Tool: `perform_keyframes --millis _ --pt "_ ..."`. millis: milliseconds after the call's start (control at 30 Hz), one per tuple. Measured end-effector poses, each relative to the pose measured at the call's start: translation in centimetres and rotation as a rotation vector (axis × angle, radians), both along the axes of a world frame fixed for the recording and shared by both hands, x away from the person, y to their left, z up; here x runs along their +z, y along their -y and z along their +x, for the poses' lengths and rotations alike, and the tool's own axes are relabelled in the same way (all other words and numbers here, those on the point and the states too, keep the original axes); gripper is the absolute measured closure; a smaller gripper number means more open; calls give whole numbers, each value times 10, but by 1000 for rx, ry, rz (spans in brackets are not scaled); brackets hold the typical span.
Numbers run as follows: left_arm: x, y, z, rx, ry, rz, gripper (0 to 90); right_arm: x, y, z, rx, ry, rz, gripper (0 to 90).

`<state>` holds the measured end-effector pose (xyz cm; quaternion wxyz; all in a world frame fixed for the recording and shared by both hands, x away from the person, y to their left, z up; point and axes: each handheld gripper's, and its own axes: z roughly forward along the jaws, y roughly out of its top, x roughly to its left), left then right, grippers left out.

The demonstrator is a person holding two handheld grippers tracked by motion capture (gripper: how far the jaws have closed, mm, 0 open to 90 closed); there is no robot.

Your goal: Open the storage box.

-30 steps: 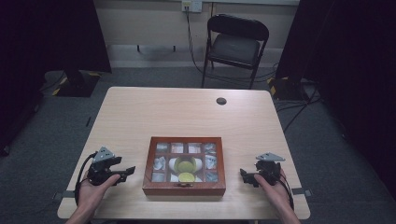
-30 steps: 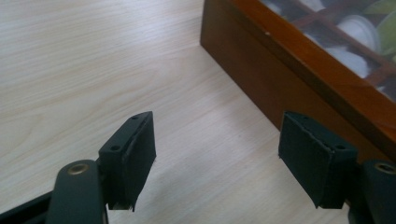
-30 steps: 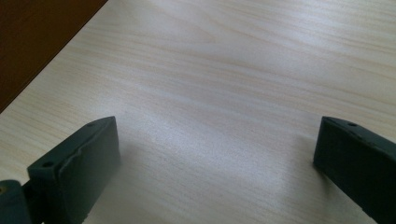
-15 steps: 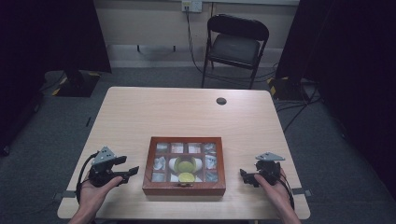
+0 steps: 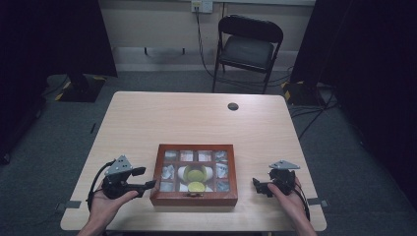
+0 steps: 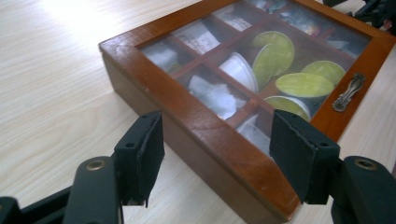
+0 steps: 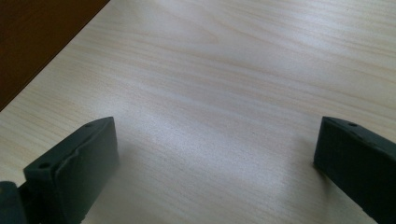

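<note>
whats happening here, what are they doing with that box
A person sits at a table with a gripper in each hand, either side of a closed wooden box with a glass lid. The left gripper is open, its jaws pointing at the box's near corner without touching it. The right gripper is open too, low over bare tabletop, apart from the box. Inside are yellow-lidded pods and wrapped sachets. Nothing is held yet.

The left gripper [image 5: 147, 180] has edged slightly toward the wooden box [image 5: 194, 195]'s near left corner, jaws spread wide.
</note>
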<state>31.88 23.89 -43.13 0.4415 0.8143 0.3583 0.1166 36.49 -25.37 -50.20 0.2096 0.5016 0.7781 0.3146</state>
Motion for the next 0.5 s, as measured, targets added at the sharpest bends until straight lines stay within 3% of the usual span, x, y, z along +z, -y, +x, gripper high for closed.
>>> perform_keyframes --millis 300,500 --pt "12 25 1 -92 27 -3 352 0 0 0 0 -1 0 0" --pt "19 47 7 -152 10 -31 355 0 0 0 0 -1 0 0"
